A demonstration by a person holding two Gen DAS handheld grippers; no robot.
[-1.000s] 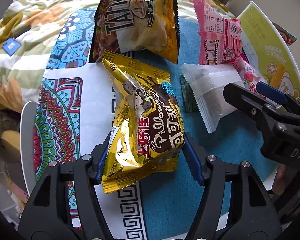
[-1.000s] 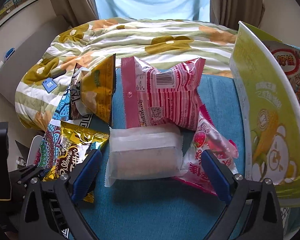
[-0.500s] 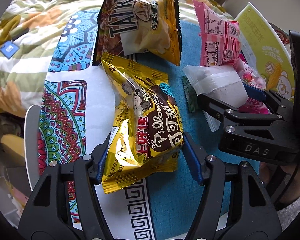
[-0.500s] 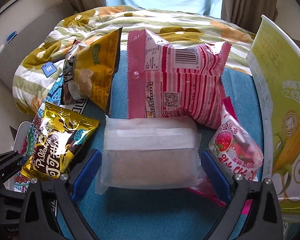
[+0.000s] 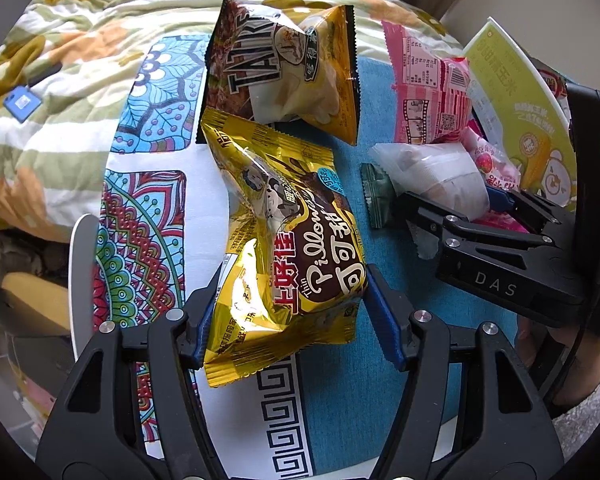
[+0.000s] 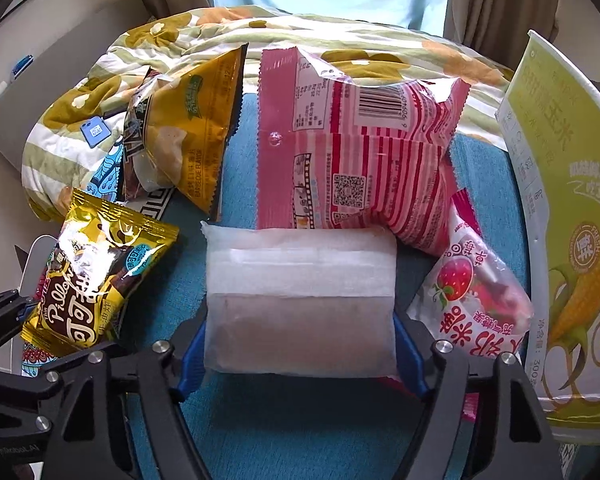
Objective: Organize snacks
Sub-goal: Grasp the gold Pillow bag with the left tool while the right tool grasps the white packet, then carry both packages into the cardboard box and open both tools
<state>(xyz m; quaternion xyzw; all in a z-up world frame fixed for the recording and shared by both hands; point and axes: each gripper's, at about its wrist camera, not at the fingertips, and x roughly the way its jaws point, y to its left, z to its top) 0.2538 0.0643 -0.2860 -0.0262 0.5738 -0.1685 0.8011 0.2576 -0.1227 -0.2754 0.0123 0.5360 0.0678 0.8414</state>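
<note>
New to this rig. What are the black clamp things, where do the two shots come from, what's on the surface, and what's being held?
No robot arm here: a person holds a two-finger gripper in each hand, and each carries a fisheye camera looking along its fingers.

Left wrist view: the left gripper is closed on a gold Pillows snack bag.

Right wrist view: the right gripper has just been closing; its blue pads now sit against a white frosted packet.

On the blue cloth also lie a yellow chips bag, a pink striped bag and a strawberry packet. A yellow-green corn box stands at the right.

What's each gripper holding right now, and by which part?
Left gripper: gold Pillows bag, by the side edges of its near end. Right gripper: frosted white pack, jaws just closed on its two short ends.
</note>
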